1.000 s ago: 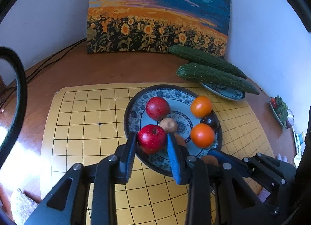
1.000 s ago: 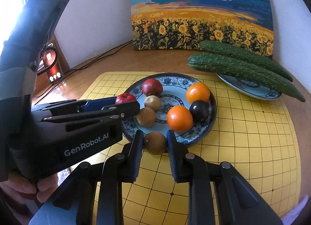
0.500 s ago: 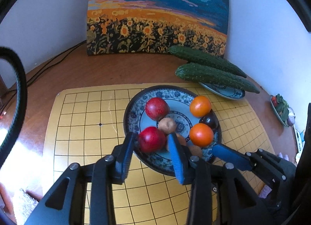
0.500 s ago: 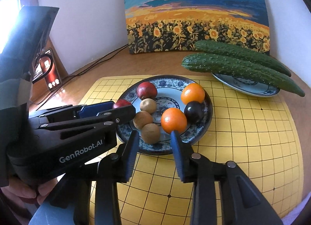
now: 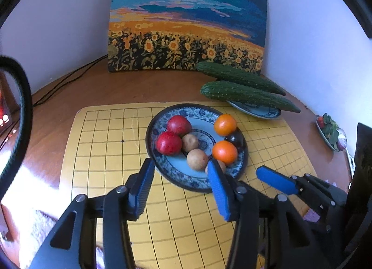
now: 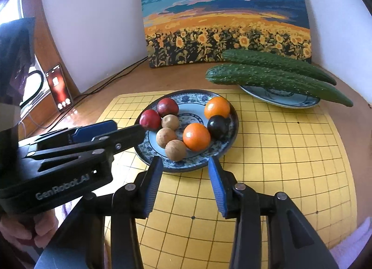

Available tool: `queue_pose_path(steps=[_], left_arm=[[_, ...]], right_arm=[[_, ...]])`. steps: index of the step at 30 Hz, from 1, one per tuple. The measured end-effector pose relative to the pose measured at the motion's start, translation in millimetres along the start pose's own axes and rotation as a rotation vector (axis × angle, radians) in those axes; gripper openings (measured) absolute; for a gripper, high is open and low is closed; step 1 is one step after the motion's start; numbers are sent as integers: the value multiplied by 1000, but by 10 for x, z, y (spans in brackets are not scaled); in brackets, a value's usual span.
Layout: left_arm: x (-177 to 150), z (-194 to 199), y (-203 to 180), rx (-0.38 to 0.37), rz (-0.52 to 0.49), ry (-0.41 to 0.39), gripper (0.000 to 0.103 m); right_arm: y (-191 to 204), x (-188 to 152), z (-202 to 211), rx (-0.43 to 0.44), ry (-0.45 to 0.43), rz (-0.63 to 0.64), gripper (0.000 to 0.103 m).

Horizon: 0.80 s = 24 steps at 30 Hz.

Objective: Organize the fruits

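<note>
Ahead of the tongs, on the near plate [image 6: 223, 152]: 2 red apples [image 6: 150, 119], 2 oranges [image 6: 196, 136], 3 small brown fruits [image 6: 175, 150], 1 dark plum [image 6: 218, 124] — 8 pcs total. Further off to the right: 2 cucumbers [image 6: 274, 78] on a 2nd plate [image 6: 290, 101]. Plates on the board: 2.
</note>
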<state>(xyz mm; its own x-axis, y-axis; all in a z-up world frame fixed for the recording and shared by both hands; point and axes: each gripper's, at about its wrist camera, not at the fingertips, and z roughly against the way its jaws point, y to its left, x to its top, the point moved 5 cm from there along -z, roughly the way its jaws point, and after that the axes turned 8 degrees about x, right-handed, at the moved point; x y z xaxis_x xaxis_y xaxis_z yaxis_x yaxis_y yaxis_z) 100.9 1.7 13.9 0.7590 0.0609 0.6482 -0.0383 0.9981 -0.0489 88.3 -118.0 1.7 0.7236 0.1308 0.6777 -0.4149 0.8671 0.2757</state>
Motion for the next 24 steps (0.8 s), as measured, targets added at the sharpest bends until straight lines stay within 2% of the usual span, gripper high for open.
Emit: queue_pose_path(steps=[8,14,18,24], left_arm=[[-147,107,-44,42,33,11,59],[-265,44,-61,67,59,34,59],[-332,-71,-68,121,52,52,59],[-394,-143,-54,134,58,72,59]], right_arm=[[-67,-64,132,-20,1,13,47],[-176,-154,117,-48,28,22,48],[-280,-195,62,-66,43,19,48],[-374,-210,-16,-77,54,6,48]])
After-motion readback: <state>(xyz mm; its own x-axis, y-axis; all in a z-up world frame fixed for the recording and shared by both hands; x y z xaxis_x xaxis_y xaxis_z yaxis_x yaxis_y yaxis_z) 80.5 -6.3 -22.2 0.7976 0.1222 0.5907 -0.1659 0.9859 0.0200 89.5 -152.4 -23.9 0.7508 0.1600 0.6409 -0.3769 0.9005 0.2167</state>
